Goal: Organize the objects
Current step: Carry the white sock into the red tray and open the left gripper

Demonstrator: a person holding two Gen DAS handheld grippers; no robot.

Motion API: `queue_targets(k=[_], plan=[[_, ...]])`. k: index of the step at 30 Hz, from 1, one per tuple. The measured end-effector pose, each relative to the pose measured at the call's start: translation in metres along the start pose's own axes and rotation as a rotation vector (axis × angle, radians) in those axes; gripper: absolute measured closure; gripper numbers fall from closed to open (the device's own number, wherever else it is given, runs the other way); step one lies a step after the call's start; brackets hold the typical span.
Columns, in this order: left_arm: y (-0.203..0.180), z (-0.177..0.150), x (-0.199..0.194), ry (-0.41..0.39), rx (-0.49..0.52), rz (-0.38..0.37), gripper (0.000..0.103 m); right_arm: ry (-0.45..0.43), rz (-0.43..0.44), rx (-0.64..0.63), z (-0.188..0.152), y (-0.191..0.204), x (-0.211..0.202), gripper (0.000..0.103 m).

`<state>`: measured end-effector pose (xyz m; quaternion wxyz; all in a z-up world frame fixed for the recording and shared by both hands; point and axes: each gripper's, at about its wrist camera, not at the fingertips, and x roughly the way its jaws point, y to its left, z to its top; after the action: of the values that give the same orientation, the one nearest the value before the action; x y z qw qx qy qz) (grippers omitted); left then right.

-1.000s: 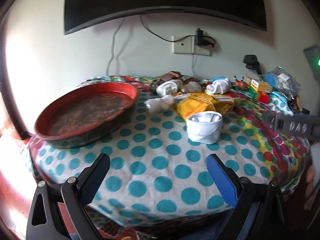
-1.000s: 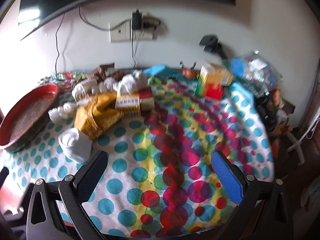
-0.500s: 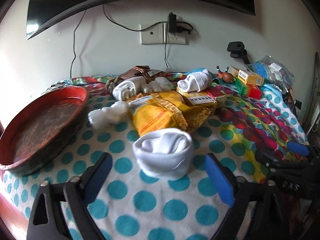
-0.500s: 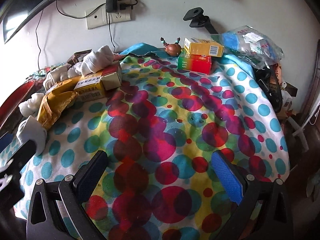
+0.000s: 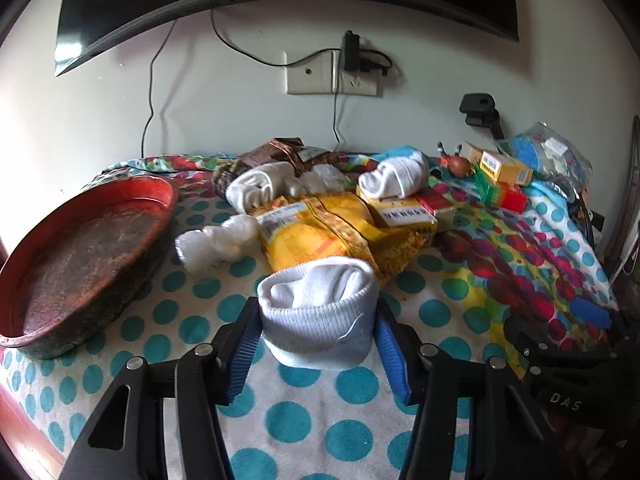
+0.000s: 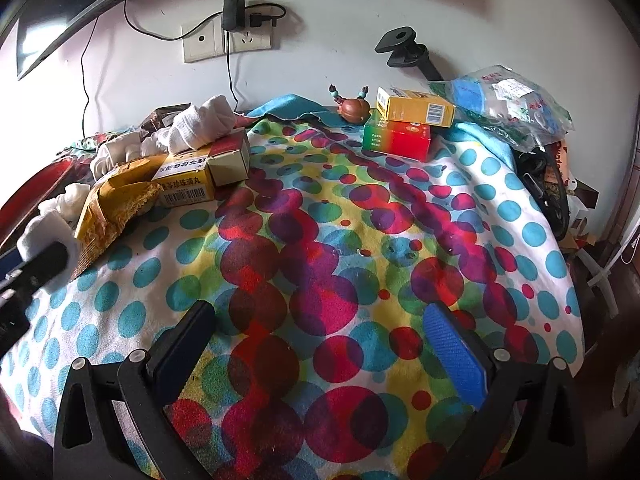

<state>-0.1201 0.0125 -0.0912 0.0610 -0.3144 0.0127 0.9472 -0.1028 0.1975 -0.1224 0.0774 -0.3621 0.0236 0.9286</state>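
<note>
My left gripper has its blue pads pressed against both sides of a rolled white sock lying on the polka-dot cloth. The same sock shows at the left edge of the right wrist view, partly behind the left gripper. A red round tray sits to the left. Behind the sock lie a yellow snack bag, a second white sock on a medicine box, a third sock and a white plastic wad. My right gripper is open and empty above the cloth.
A yellow box is stacked on a red-green box at the back right, beside a small brown crab figure and a plastic bag. Cables and a wall socket are behind. The table's right edge drops off.
My left gripper moved forward onto the nearest white sock and closed its pads against it. My right gripper moved forward over the coloured dots and stayed open.
</note>
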Motion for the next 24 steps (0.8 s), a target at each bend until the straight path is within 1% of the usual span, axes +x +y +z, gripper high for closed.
queue_targets(k=[3, 8, 12, 16, 19, 21, 24], plan=[[0.005, 0.000, -0.001, 0.000, -0.001, 0.016, 0.047, -0.003, -0.006, 0.002, 0.000, 0.001, 0.000, 0.000], [0.011, -0.005, -0.003, 0.005, -0.015, 0.009, 0.047, -0.003, 0.003, -0.004, -0.001, 0.002, 0.000, 0.000], [0.020, -0.007, -0.010, -0.006, -0.024, 0.013, 0.047, 0.004, 0.018, -0.016, 0.000, 0.003, -0.001, 0.000], [0.037, -0.010, -0.014, -0.006, -0.045, 0.030, 0.047, -0.008, 0.029, -0.024, 0.000, 0.008, -0.006, 0.000], [0.053, -0.012, -0.017, -0.011, -0.070, 0.046, 0.047, -0.026, 0.021, -0.064, 0.002, 0.017, -0.010, 0.000], [0.067, -0.011, -0.022, -0.028, -0.100, 0.062, 0.047, -0.031, 0.011, -0.091, 0.004, 0.022, -0.011, 0.000], [0.092, -0.005, -0.029, -0.056, -0.146, 0.091, 0.047, -0.015, 0.009, -0.100, 0.006, 0.026, -0.009, 0.000]])
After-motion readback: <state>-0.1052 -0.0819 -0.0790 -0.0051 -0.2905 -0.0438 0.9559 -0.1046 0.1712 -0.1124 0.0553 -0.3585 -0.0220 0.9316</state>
